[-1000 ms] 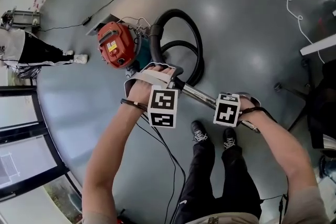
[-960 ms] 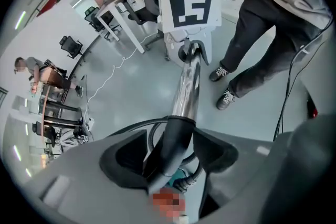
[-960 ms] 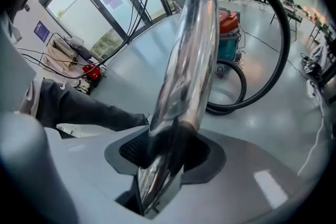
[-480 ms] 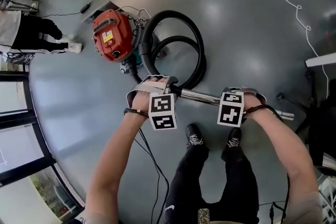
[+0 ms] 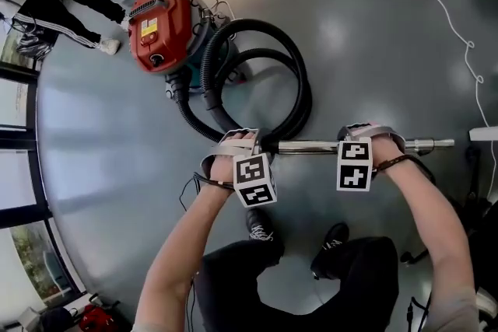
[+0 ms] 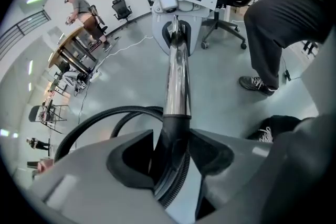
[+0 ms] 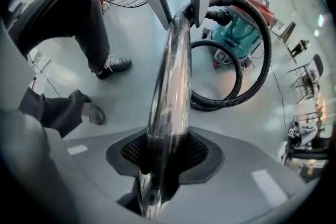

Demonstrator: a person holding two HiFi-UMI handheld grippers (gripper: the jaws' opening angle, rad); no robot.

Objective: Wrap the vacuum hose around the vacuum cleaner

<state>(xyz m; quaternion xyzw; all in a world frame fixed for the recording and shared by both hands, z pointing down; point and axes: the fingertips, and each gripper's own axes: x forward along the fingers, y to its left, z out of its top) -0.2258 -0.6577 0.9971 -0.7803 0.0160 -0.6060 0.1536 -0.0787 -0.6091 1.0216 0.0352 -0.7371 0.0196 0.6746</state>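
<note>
Hose (image 5: 300,78) loops beside red vacuum cleaner (image 5: 159,27); chrome wand (image 5: 311,145) attached.

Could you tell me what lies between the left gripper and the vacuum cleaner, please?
The black hose, coiled in loops, runs from the vacuum cleaner to the left gripper, whose jaws clamp its end; the head view shows it.

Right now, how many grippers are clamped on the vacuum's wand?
2. The left gripper is shut on the black hose cuff; the right gripper is shut on the wand's metal tube farther along, its fingers having just closed tighter.
</note>
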